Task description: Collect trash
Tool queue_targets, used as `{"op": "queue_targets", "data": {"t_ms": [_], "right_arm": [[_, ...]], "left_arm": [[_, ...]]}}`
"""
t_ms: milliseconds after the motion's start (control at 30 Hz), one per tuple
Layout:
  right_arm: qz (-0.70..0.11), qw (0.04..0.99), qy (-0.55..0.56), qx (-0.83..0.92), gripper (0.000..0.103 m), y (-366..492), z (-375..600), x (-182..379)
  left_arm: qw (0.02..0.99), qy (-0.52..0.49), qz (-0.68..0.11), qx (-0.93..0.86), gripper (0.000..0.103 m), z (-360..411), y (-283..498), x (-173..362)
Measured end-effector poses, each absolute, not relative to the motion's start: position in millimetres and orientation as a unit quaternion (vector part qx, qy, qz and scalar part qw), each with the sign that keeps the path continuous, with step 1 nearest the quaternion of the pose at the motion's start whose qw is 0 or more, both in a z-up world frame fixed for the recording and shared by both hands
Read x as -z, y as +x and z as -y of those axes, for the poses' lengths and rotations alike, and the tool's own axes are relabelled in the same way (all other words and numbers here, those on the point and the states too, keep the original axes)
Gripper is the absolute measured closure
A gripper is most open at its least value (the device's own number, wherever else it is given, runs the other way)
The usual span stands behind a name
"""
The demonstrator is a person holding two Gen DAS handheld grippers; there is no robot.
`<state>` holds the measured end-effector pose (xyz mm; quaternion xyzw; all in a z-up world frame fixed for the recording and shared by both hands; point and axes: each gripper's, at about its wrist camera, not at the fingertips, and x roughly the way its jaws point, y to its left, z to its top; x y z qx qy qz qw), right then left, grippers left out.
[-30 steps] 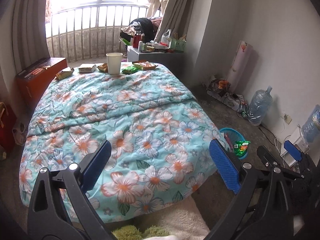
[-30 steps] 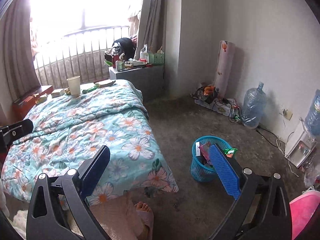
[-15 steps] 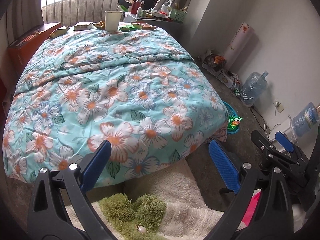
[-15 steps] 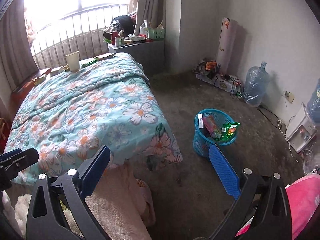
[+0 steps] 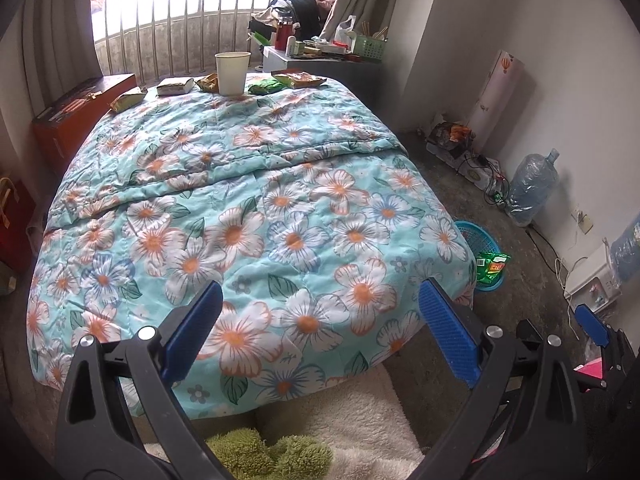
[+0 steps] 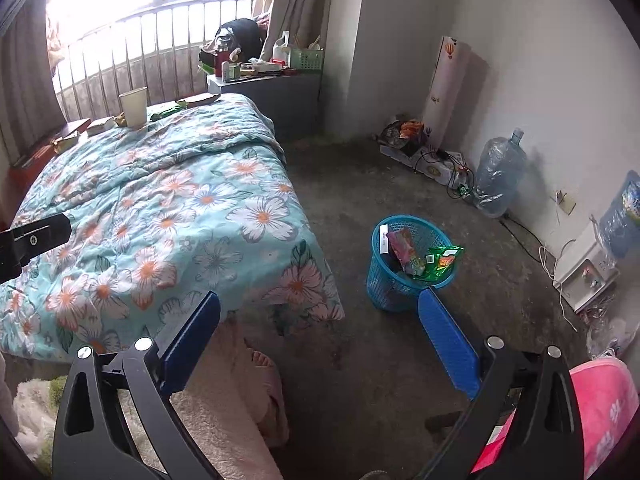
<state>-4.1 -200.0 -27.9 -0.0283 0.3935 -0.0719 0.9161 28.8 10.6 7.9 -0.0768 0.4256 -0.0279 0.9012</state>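
Since half a second before, my left view had lifted, so the paper cup [image 5: 232,73] and wrappers [image 5: 298,78] sat at upper centre. Only my right view showed inside the blue basket [image 6: 390,286], holding a green packet [image 6: 442,262]; its writing was unreadable. Both the left gripper [image 5: 318,330] and right gripper [image 6: 318,336] hung spread, empty.

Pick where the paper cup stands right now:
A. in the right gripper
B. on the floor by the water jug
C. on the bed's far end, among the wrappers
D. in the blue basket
C: the cup stands upright on the bed at its far end, with wrappers on both sides.
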Motion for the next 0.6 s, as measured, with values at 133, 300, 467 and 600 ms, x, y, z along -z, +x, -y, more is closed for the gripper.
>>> {"op": "queue_targets", "data": {"t_ms": [133, 300, 467, 600], "right_arm": [[-0.396, 0.915, -0.024, 0.077, 0.007, -4.9, 206.0, 30.0], [-0.394, 0.916, -0.019, 0.078, 0.007, -5.5, 210.9, 28.6], [-0.391, 0.916, -0.016, 0.082, 0.007, -6.8, 214.6, 26.8], [-0.39, 0.917, -0.014, 0.084, 0.007, -7.6, 216.1, 26.1]], "left_arm": [[0.897, -0.078, -0.434, 0.018, 0.009, -8.2, 30.6, -5.0], [0.898, -0.075, -0.434, 0.011, 0.009, -6.7, 31.2, -6.5], [0.898, -0.069, -0.434, 0.01, 0.009, -4.9, 31.8, -8.5], [0.9, -0.059, -0.432, 0.013, 0.009, -1.6, 31.1, -10.7]]}}
